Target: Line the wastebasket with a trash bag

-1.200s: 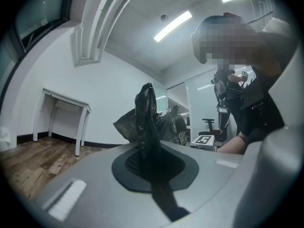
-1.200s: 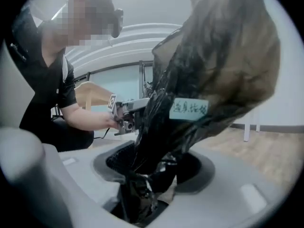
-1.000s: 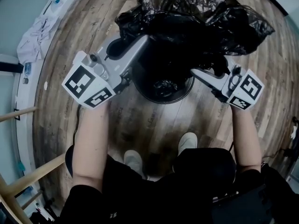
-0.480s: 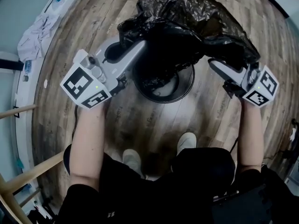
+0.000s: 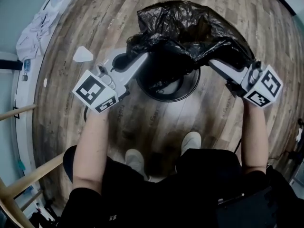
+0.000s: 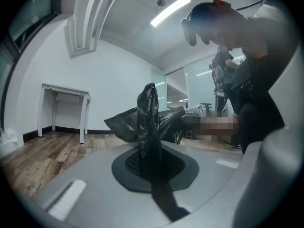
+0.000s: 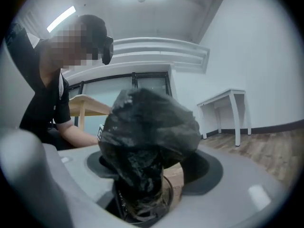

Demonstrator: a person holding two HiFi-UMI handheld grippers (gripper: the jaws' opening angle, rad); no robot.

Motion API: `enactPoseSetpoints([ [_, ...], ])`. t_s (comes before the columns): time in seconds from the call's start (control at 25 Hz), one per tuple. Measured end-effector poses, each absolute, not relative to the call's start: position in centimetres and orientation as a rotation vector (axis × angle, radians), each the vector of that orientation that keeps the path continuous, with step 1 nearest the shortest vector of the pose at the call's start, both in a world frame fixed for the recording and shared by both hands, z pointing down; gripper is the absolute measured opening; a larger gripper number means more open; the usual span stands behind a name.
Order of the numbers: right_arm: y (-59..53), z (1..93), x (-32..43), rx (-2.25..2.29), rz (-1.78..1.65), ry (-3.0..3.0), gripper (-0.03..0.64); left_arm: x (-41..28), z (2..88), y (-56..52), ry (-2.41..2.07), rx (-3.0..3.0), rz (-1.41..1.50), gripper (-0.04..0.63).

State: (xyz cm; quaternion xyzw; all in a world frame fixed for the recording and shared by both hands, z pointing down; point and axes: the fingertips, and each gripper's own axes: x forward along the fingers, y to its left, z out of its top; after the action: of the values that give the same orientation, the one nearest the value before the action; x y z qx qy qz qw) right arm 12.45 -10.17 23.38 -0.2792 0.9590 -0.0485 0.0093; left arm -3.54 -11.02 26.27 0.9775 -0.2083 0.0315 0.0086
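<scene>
A crumpled black trash bag is heaped over the far side of the round black wastebasket on the wood floor. My left gripper sits at the basket's left rim, shut on a twisted strip of the trash bag. My right gripper is at the right rim. Its jaws have just been opening and stand wide. A loose bulge of the trash bag lies between them over the wastebasket rim, with the pads apart from it.
A small white scrap lies on the floor left of the left gripper. White cloth is piled at the far left. Wooden rails stand at the left edge. My shoes are just behind the basket. White tables stand by the walls.
The left gripper has come down with the bag edge to the basket's rim. The right gripper let go, shifted right and up, and its jaws spread. The bag now sits lower and tighter.
</scene>
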Motion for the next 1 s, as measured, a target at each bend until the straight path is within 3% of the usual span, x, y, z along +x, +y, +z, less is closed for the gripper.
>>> enactPoseSetpoints([
  [0.4,-10.4,25.8,11.5,-0.751,-0.197,3.069,0.353,-3.9,29.4,-10.4,-0.665,3.036,0.189,0.009],
  [0.56,-9.6,27.3,9.9,-0.748,-0.211,3.074,0.353,-5.7,31.9,-9.3,-0.679,3.026,0.265,0.080],
  [0.8,-9.8,28.6,9.2,-0.755,-0.213,3.093,0.353,-6.4,33.8,-8.8,-0.692,2.992,0.316,0.121],
  [1.0,-10.2,28.2,10.0,-0.749,-0.228,3.093,0.353,-6.4,32.4,-8.3,-0.639,2.984,0.302,0.235],
])
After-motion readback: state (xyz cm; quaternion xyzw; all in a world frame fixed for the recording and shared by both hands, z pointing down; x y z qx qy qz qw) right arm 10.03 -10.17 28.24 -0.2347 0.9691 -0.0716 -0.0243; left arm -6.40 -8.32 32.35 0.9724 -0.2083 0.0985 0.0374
